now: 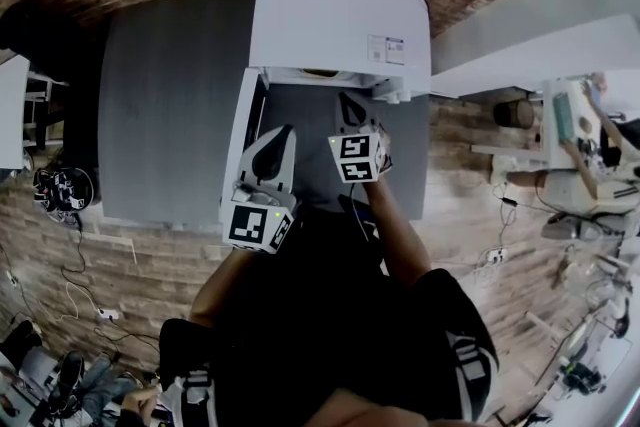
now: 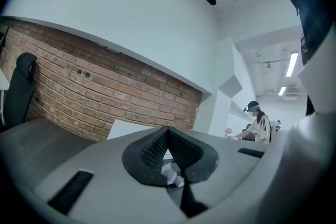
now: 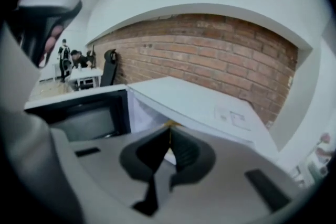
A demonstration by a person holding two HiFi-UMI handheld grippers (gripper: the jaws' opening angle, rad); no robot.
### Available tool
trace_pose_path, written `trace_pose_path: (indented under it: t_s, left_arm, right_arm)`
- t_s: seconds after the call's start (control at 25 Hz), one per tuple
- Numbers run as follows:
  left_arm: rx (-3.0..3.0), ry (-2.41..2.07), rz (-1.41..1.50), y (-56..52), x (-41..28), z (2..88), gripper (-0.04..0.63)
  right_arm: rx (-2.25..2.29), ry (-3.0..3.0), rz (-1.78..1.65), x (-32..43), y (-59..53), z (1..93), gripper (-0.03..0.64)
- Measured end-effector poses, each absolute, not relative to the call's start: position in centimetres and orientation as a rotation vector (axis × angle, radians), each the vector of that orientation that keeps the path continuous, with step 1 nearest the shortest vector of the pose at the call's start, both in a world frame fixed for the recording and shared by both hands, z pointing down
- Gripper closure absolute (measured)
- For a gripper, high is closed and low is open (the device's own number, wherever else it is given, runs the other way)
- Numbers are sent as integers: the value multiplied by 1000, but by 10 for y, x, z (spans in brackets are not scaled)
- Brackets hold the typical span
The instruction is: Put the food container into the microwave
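Fingertips on the left gripper [image 2: 168,129] are pressed together, tip to tip, with nothing between them. Same on the right gripper [image 3: 169,128]: tips touching, empty. Neither one holds the food container, and I can't pick it out anywhere on show.

Biggest thing first: the grey table [image 1: 170,105] runs beneath both pairs of fingers and stretches away to the left of the left ones. Straight ahead of all four fingers sits the white microwave [image 1: 340,15], mouth facing them, with the right pair nearest to it. Its door [image 1: 240,135] stands swung open, just beside the left fingers on their outer side.

Smallest of all is an amber sliver [image 1: 320,73], just beyond the right fingertips in the microwave's mouth. Could be the container already inside, could be a lamp; I can't tell.

Now the worries. That open door is right alongside the left fingers, so I'd say a careless sideways swing clips it and slams it or jolts the whole oven. If the container is in there, a push on the door from pinched tips could skid off the smooth panel. If it isn't, shut fingers grip nothing, so they'd have to part first. The right pair, so near the frame, may knock it.
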State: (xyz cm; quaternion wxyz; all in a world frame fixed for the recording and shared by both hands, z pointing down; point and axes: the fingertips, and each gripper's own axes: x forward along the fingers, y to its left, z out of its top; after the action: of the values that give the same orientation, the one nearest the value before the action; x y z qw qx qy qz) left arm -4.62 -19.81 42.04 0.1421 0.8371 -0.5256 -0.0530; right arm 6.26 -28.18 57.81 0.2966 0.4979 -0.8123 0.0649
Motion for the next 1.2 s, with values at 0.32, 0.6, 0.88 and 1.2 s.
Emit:
trace_pose_path:
  t_s: [0.32,0.6,0.88,1.2]
  left_arm:
    - [2423,-1526,-147,-193,-47,421,561]
    - [2421,-1539,-140,-189,-48,424,561]
    - [2418,-1566,-101,-185,-49,429,561]
    - [2404,-1572,-59,-185,-46,438,561]
  right_arm:
    - [1455,-2276,308,70,-260,537,583]
    - [1518,-2381,388,68,-230,503,583]
    - [1559,-2446,430,69,-198,477,583]
    - [1595,-2455,481,74,-178,475,583]
